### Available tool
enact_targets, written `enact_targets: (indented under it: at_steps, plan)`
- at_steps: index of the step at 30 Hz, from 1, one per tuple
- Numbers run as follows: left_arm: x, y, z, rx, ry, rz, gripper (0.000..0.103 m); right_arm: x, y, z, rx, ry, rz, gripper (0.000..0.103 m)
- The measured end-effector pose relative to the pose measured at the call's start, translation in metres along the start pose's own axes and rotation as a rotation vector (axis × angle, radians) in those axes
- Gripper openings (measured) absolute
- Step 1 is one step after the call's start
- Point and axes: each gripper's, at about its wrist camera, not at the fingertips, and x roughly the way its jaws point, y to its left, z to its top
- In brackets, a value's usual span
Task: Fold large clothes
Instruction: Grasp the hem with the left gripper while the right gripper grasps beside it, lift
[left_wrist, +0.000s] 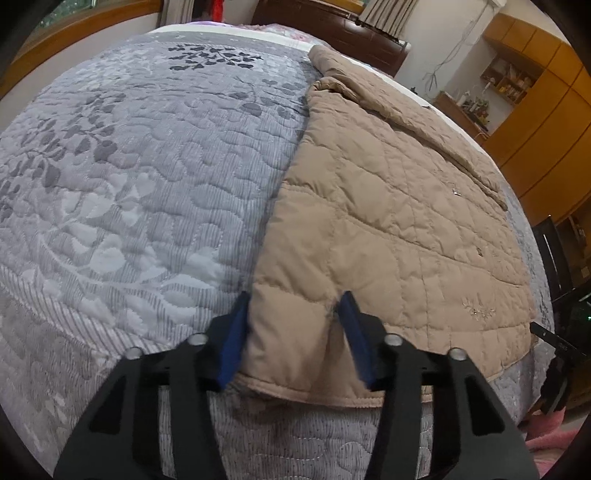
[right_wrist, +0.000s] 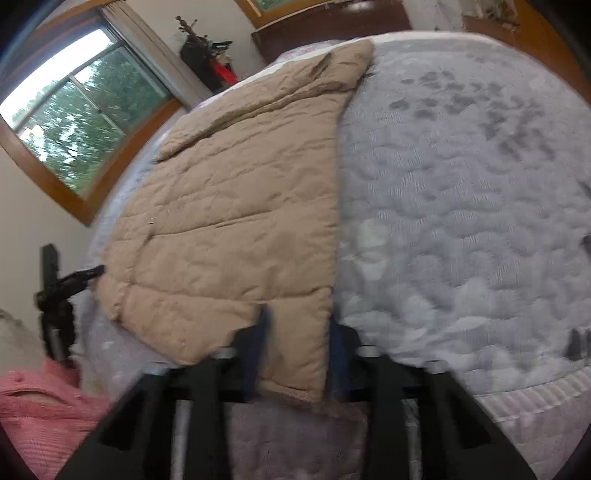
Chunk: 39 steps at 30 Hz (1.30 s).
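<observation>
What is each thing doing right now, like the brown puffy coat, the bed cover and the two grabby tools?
Tan quilted padded coat: lying flat on the bed, near hem at both tools.
Grey leaf-patterned quilted bedspread: spread flat under the coat.
Left tool: straddling one hem corner, grip unclear.
Right tool: straddling the other hem corner, blurred.
Wood-framed window: too blurred to tell.

The quilted coat (left_wrist: 388, 206) lies flat on the bedspread (left_wrist: 129, 184), headboard (left_wrist: 332, 22) behind.

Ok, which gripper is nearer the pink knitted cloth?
Right, probably. Right gripper has the pink knitted cloth lower-left of it; left gripper sees it small, beyond the far hem corner of the tan quilted coat.
</observation>
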Motion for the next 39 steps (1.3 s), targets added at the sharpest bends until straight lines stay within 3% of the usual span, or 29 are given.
enact_targets:
  at_steps: [1, 4, 7, 16, 23, 27, 32, 39]
  plan:
    - [-0.001, 0.0, -0.001, 0.0, 0.001, -0.006, 0.031, 0.001, 0.002, 0.0, -0.009, 0.0, -0.01, 0.018]
    - [-0.003, -0.001, -0.003, -0.001, -0.007, -0.007, 0.019, -0.001, 0.006, -0.001, -0.031, -0.008, -0.02, 0.014]
    - [-0.011, -0.002, -0.005, -0.011, -0.033, -0.029, 0.014, -0.011, 0.009, -0.005, -0.042, -0.03, -0.016, 0.013]
    - [-0.04, -0.016, -0.024, 0.063, -0.057, -0.015, 0.012, -0.033, 0.007, -0.023, -0.04, -0.058, -0.007, 0.012]
    - [-0.012, -0.003, -0.028, 0.023, 0.016, -0.008, 0.012, -0.015, -0.006, -0.029, -0.002, -0.029, -0.003, 0.012]
    - [-0.028, -0.009, -0.02, 0.052, -0.036, -0.057, 0.012, -0.029, 0.0, -0.023, -0.023, -0.07, 0.021, 0.011]
    - [-0.057, -0.017, 0.0, 0.038, -0.129, -0.175, 0.011, -0.05, 0.014, -0.004, -0.06, -0.127, 0.048, 0.011]
    - [-0.069, -0.046, 0.068, 0.077, -0.24, -0.204, 0.011, -0.081, 0.037, 0.059, -0.149, -0.203, 0.051, 0.011]
